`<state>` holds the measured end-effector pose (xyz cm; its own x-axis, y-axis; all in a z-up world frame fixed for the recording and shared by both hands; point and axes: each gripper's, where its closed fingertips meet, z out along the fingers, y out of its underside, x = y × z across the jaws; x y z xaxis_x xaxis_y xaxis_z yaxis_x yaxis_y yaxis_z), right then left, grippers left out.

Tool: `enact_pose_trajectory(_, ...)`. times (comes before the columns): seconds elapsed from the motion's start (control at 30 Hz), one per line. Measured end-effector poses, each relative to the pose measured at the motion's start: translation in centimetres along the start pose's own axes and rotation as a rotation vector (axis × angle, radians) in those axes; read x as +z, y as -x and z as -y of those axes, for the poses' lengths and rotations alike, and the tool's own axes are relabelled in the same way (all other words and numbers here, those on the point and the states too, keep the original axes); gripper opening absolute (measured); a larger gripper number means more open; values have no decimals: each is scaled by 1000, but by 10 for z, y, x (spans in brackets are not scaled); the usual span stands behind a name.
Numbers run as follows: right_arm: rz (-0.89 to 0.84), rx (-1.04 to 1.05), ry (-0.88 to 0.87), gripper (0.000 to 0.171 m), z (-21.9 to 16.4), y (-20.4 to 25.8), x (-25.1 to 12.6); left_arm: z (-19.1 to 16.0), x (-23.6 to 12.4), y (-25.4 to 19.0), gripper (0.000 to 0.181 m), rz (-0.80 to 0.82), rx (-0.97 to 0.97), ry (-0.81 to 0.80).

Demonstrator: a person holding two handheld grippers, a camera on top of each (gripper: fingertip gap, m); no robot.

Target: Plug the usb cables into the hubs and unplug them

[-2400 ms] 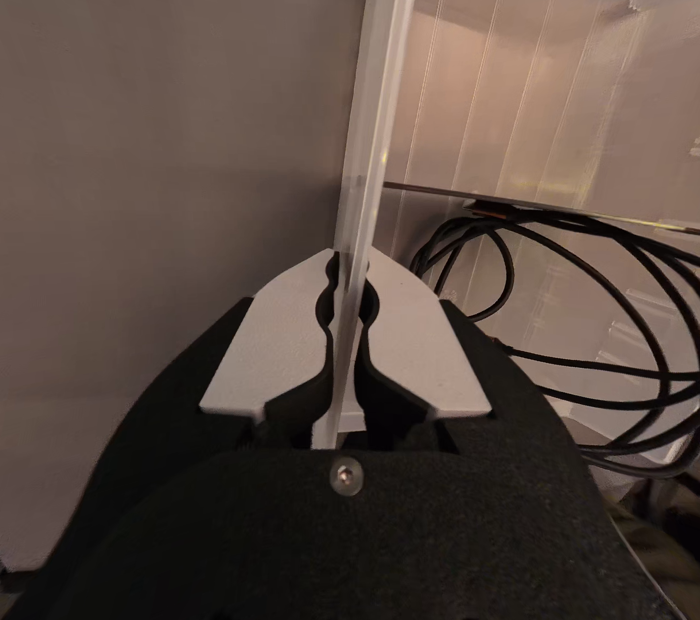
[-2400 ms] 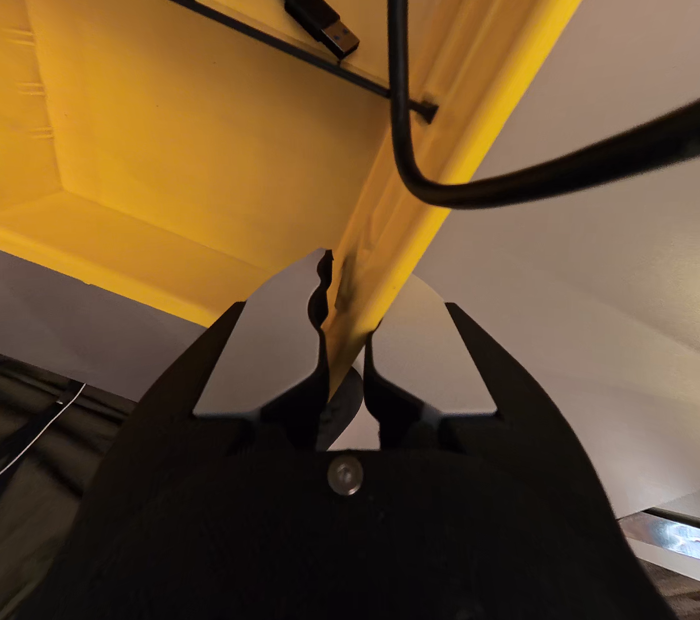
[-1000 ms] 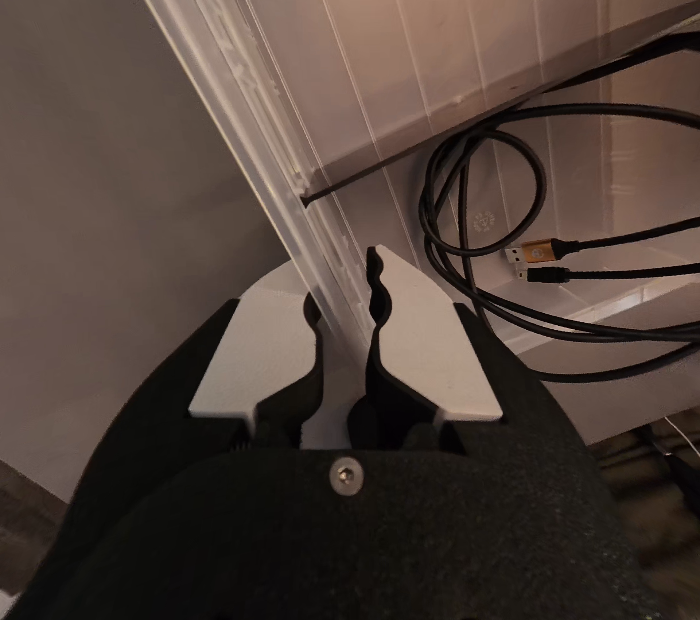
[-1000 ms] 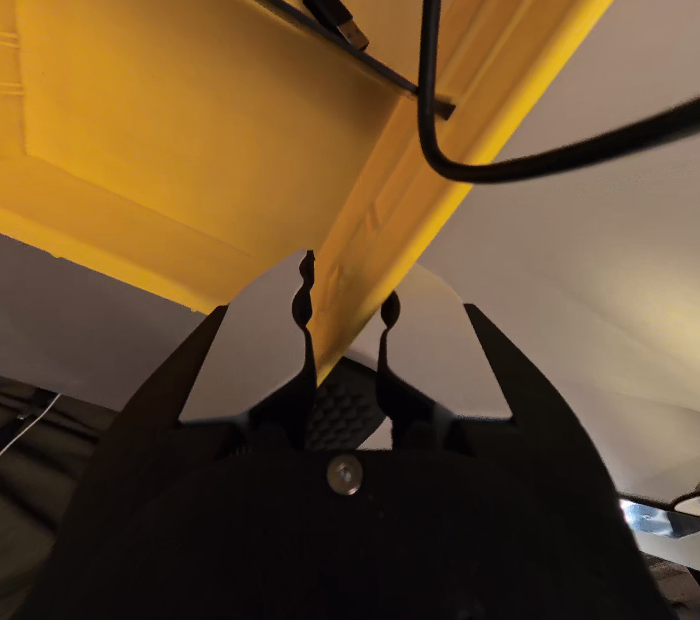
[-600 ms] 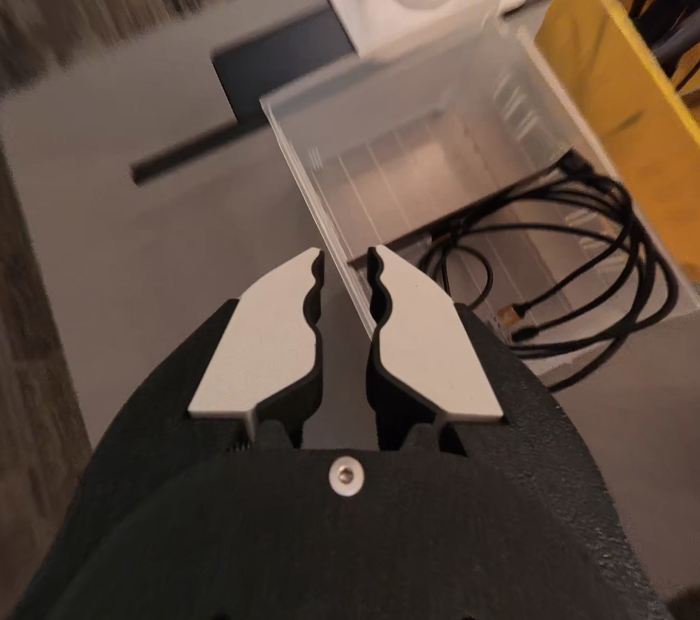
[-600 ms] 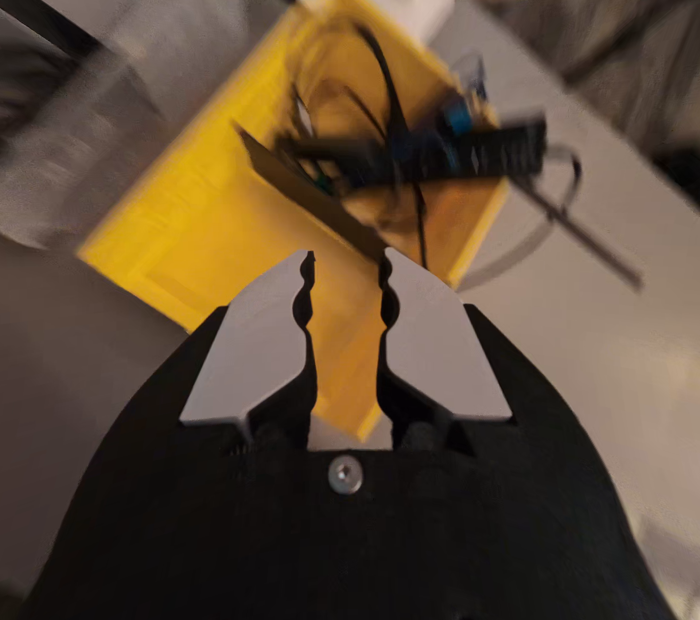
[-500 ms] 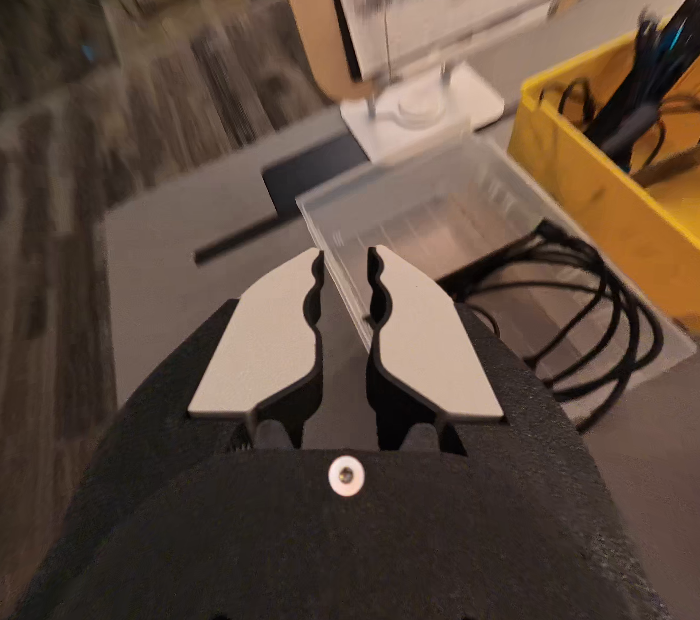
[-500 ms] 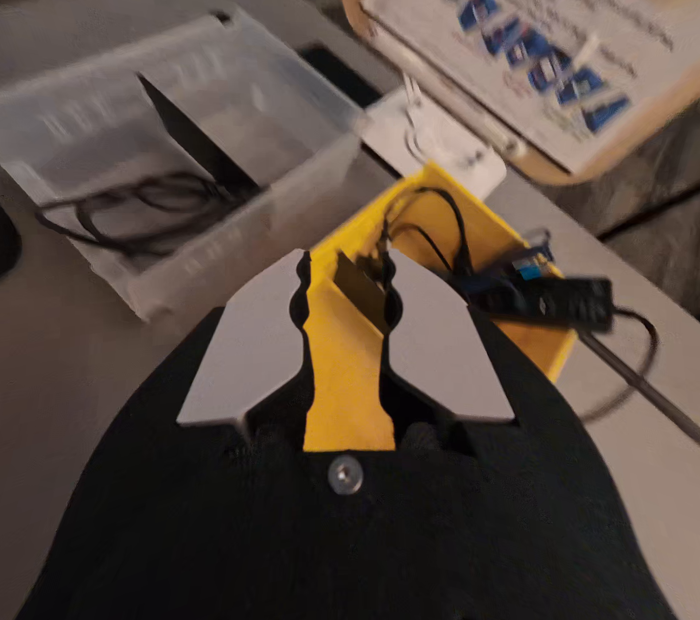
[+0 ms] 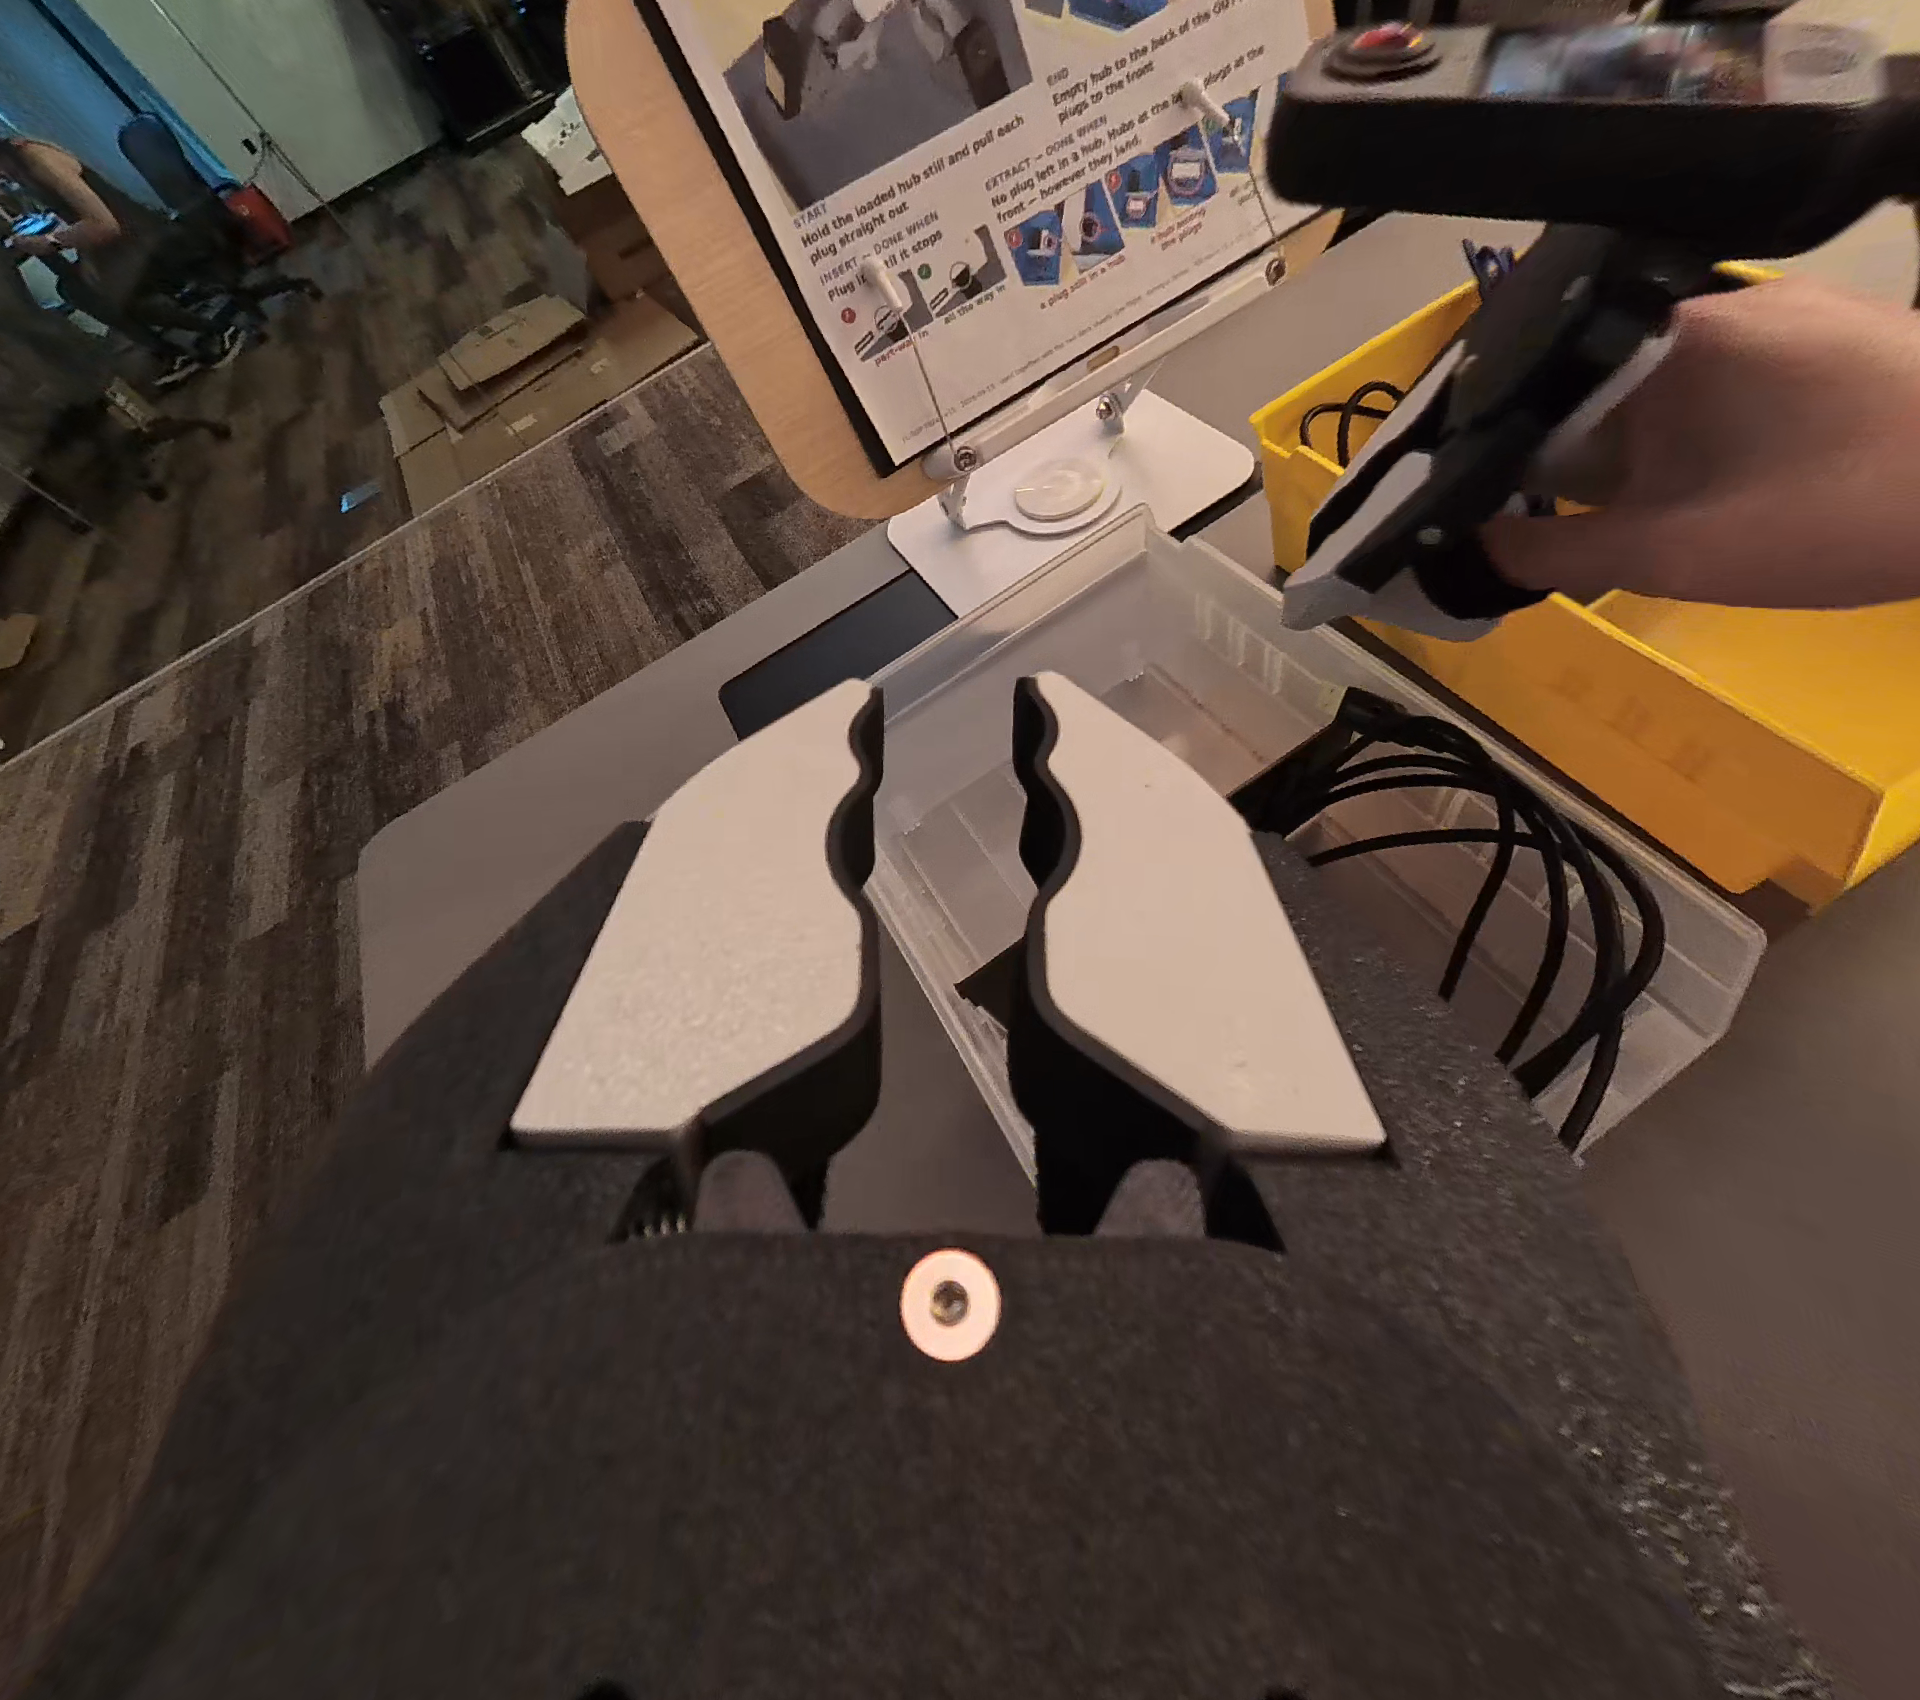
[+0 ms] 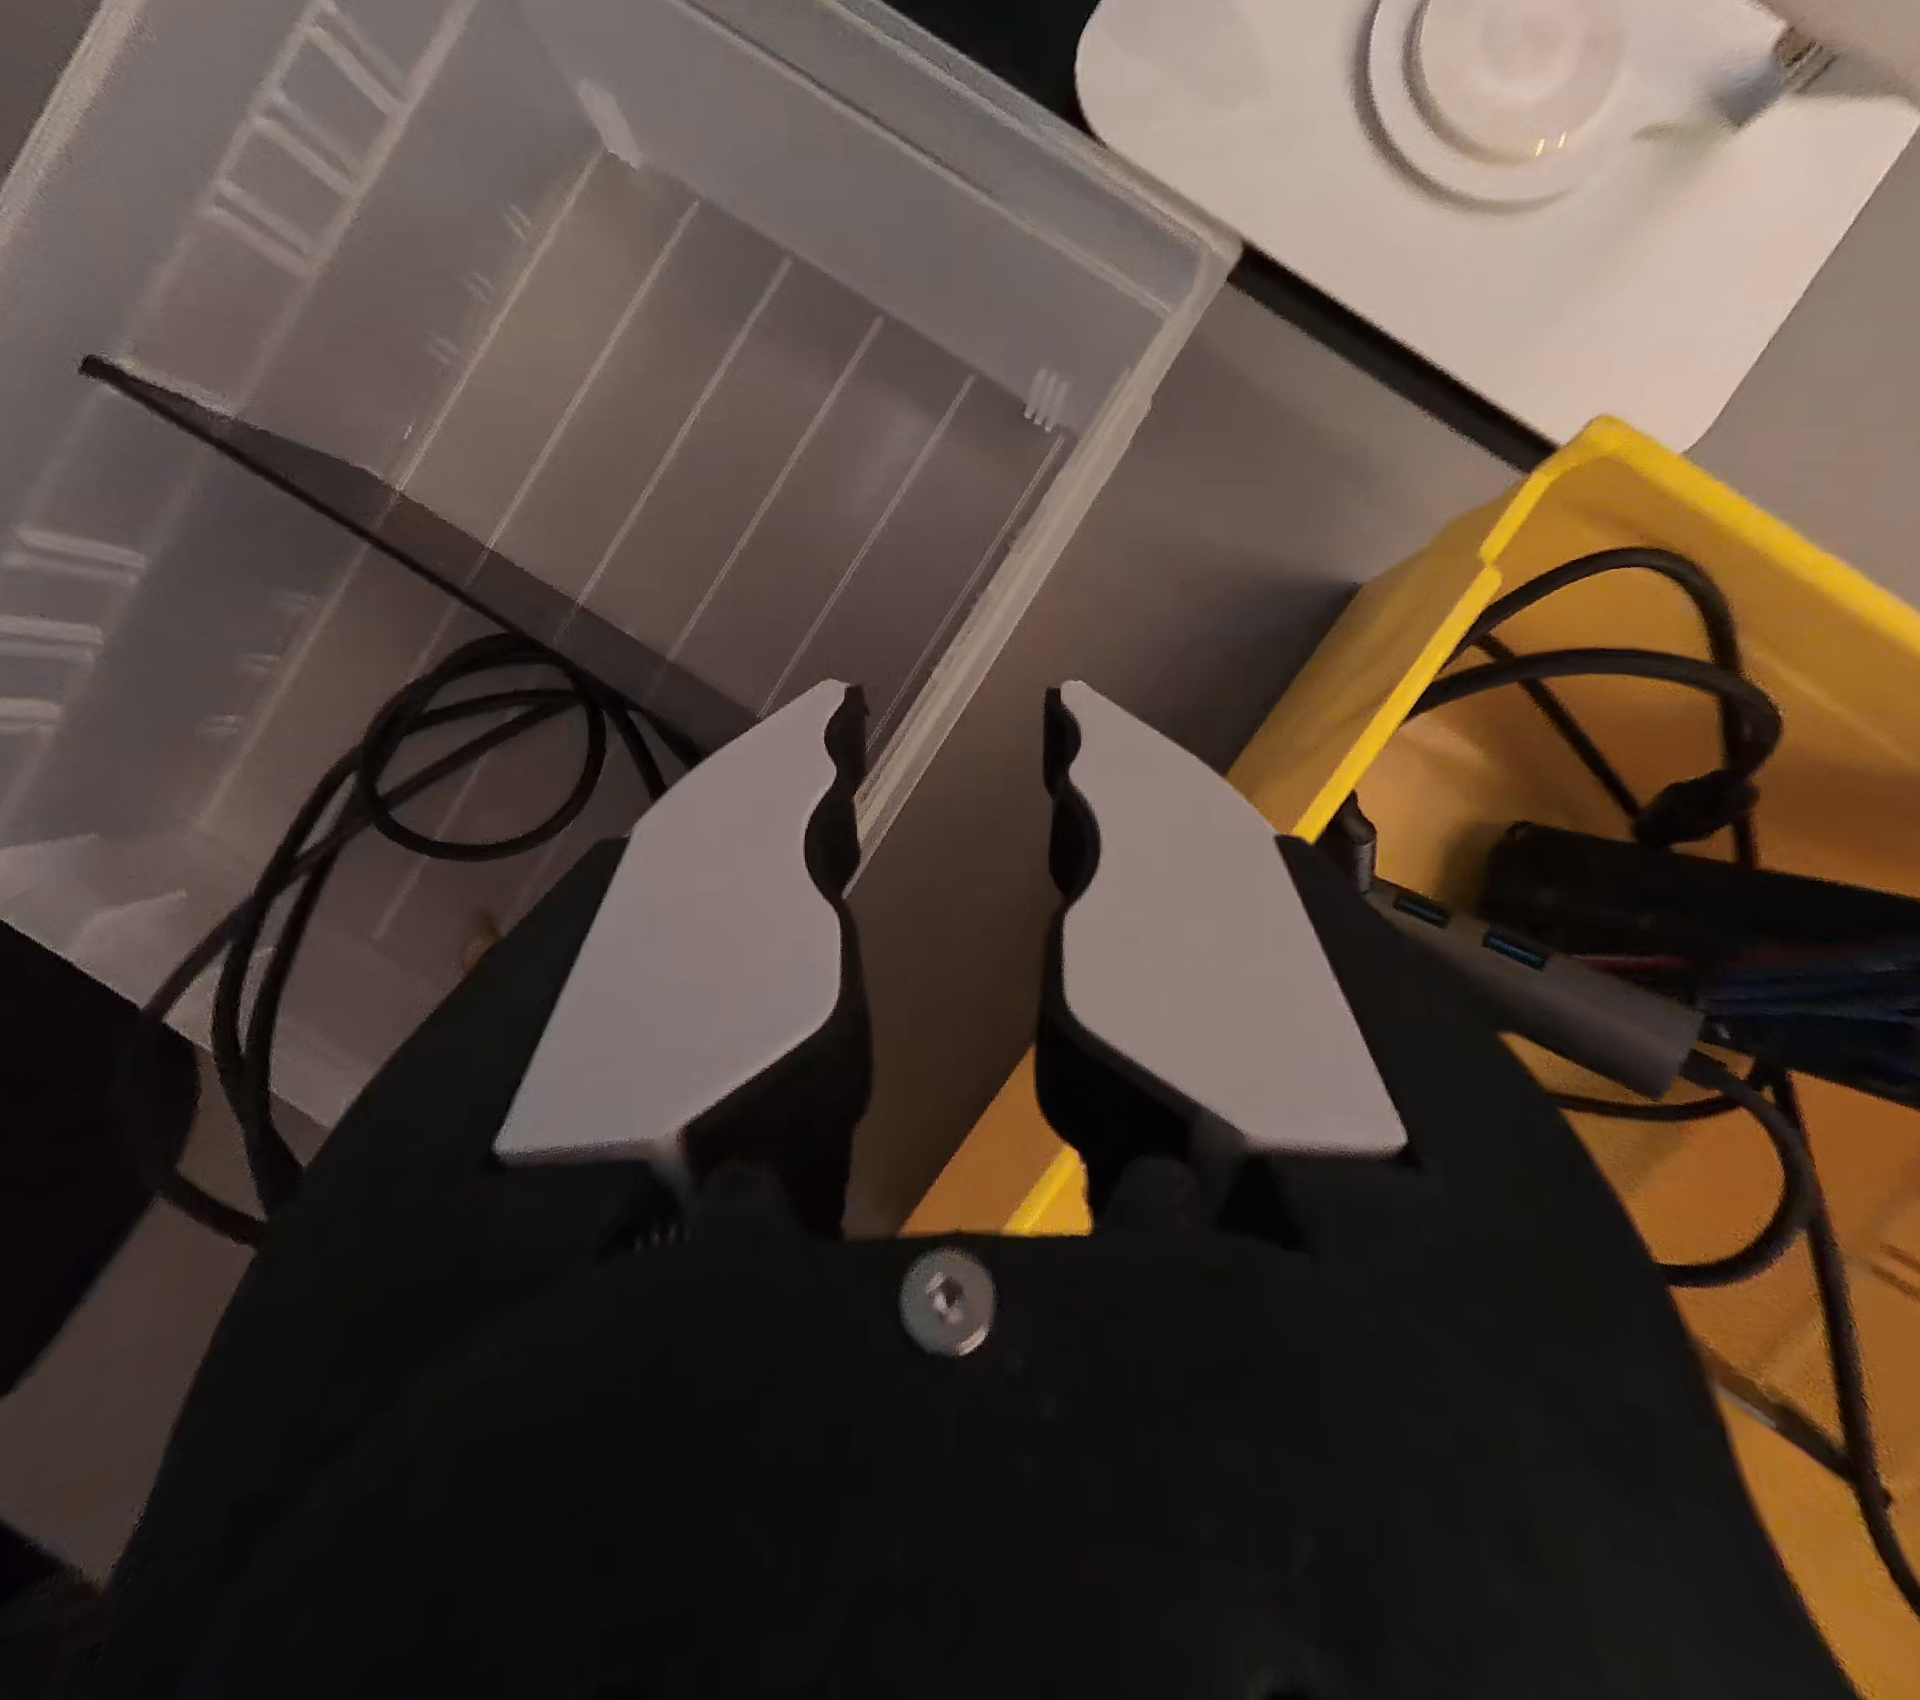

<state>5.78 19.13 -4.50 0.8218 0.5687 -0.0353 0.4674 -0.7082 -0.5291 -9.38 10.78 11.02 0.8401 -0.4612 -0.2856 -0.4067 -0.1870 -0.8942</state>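
A clear plastic bin (image 9: 1683, 944) (image 10: 1132, 403) holds coiled black USB cables (image 9: 1538, 881) (image 10: 416, 777) in its near compartment, behind a dark divider (image 10: 416, 507). A yellow bin (image 9: 1621, 715) (image 10: 1455, 601) to its right holds a grey hub (image 10: 1538, 975) with blue ports, a black hub (image 10: 1683, 881) and black cables. My left gripper (image 9: 948, 694) is open and empty above the clear bin's left wall. My right gripper (image 10: 951, 700) is open and empty above the gap between the two bins; it also shows in the left wrist view (image 9: 1382, 528), held by a hand.
An instruction board (image 9: 935, 92) on a white stand base (image 9: 1164, 455) (image 10: 1507, 123) stands behind the bins on the grey table (image 9: 520, 840). Carpeted floor with flattened cardboard (image 9: 499, 372) lies beyond the table's left edge. A person (image 9: 62, 248) stands far off at left. Across from one pair of fingers to the other is roughly 25 centimeters.
Both grippers rose from low beside the bin walls to above the bins, and their jaws stand a little wider apart. The right gripper now looks down between the bins.
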Motion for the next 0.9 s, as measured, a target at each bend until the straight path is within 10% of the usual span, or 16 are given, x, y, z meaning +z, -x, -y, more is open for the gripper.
enact_pose_trajectory(0.9, -28, 342, 432, 8, -32, -1, 70, -6, 0, -10, 23, -44, 49, 50)
